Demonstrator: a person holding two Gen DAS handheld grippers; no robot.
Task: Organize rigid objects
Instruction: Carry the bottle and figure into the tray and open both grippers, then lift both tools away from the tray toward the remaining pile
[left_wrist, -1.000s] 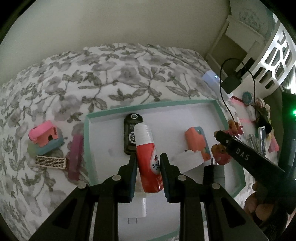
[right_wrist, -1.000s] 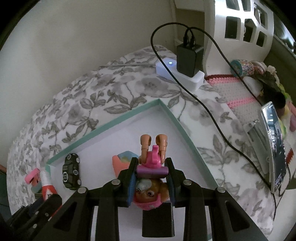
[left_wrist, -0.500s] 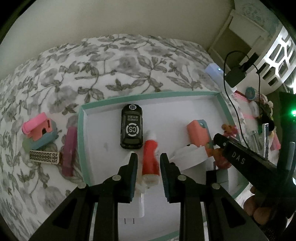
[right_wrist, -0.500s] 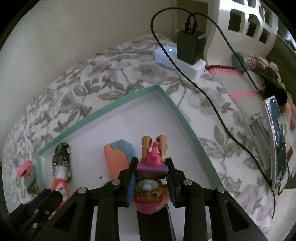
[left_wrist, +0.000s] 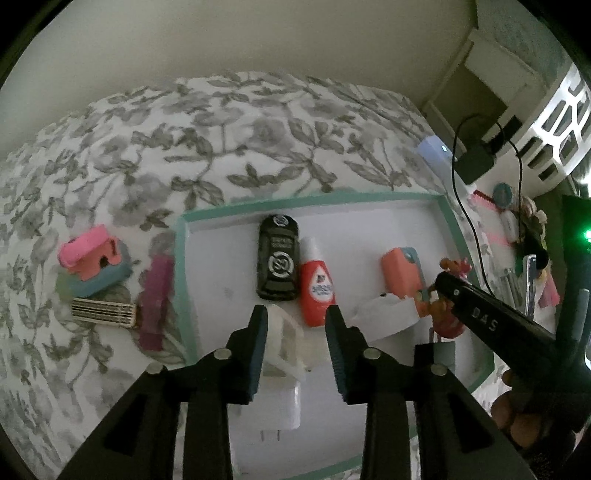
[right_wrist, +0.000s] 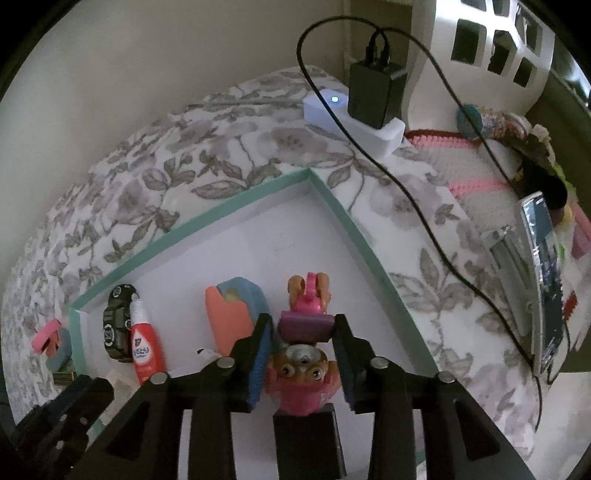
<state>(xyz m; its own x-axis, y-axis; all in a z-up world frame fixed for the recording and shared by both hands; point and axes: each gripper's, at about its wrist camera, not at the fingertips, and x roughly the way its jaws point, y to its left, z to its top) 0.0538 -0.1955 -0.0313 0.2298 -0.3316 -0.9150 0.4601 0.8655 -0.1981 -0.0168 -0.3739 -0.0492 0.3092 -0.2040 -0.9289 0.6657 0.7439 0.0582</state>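
Note:
A red squeeze bottle (left_wrist: 317, 291) lies flat in the teal-rimmed white tray (left_wrist: 178, 258), right beside a black toy car (left_wrist: 277, 267). My left gripper (left_wrist: 296, 326) hovers just short of the bottle; its jaws are opening with nothing between them. In the right wrist view a pink-and-brown pup figure (right_wrist: 303, 363) lies in the tray (right_wrist: 351, 221) between the pads of my right gripper (right_wrist: 303, 343). Those jaws are opening too, and narrow gaps show on both sides of the toy. A coral-and-blue block (right_wrist: 232, 317) lies to the left of the figure.
A white charger (left_wrist: 284, 391) and a black block (right_wrist: 306, 439) lie under the grippers. Left of the tray sit a pink toy house (left_wrist: 92, 258), a gold comb (left_wrist: 103, 314) and a purple bar (left_wrist: 155, 299). A power strip (right_wrist: 373, 122), cable and phone (right_wrist: 543, 273) lie to the right.
The left gripper brought the red bottle down beside the black car and let it go, its jaws spreading. The right jaws have widened off the pup figure.

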